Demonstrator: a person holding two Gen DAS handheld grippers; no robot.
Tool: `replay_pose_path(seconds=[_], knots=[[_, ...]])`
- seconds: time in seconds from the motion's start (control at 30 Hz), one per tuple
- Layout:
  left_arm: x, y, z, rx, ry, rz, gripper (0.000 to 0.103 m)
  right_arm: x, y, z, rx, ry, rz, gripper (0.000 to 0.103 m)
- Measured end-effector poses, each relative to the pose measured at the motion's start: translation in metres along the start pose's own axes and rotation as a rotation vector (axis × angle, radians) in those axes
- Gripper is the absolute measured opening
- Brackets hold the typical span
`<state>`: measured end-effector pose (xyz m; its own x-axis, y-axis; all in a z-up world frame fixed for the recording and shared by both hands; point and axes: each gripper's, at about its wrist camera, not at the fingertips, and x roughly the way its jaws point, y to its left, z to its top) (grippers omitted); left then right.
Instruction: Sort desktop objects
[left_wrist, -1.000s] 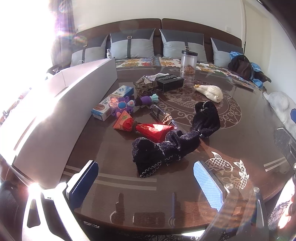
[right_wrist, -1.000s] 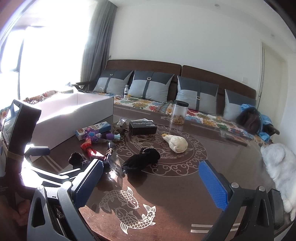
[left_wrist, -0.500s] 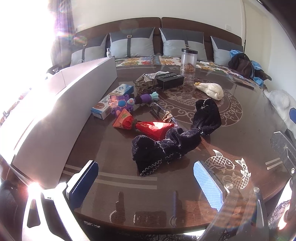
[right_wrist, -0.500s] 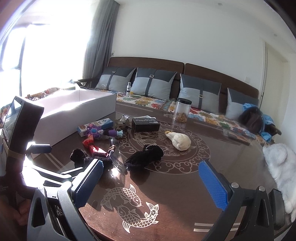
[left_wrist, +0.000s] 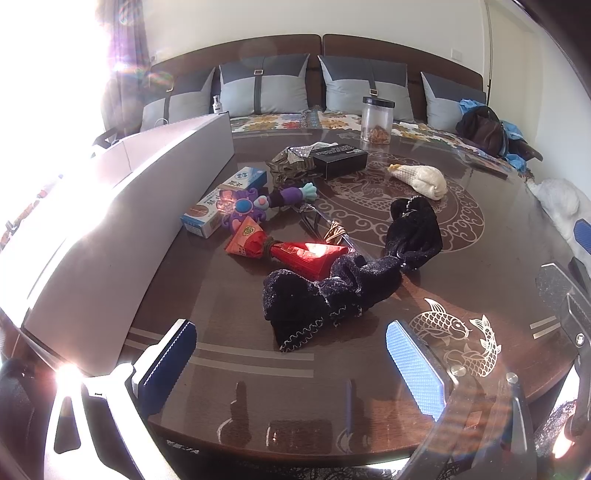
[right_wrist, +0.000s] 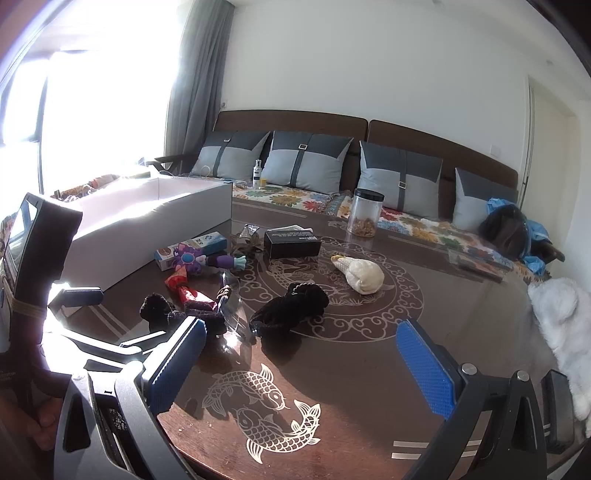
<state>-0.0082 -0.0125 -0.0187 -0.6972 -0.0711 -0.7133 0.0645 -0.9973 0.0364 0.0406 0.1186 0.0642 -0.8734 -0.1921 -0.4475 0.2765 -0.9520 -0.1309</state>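
We see the round dark desk (left_wrist: 236, 373) spread wide, and the long white box (left_wrist: 122, 206) along its left edge is our landmark. Just right of the box lies the blue-and-white carton (left_wrist: 225, 201), with the purple toy (left_wrist: 247, 208) touching it. A little further from the box sits the red packet (left_wrist: 295, 253), its tip against the long dark sock (left_wrist: 325, 295). Well beyond, far from the box, rest the black box (left_wrist: 340, 160), the cream pouch (left_wrist: 421, 177) and the clear jar (left_wrist: 376, 120). Our left hand-held gripper (left_wrist: 288, 363) hovers wide open and empty before the sock; the right hand-held gripper (right_wrist: 301, 363) is open and empty too.
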Motion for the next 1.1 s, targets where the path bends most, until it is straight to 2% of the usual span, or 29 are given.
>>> replay_pose_path(seconds=[1.1], knots=[[-0.0001,0.0019,0.0004,-0.004,0.001,0.002,0.103,0.0051,-0.0026,-0.0021,0.017,0.017,0.006,0.103]])
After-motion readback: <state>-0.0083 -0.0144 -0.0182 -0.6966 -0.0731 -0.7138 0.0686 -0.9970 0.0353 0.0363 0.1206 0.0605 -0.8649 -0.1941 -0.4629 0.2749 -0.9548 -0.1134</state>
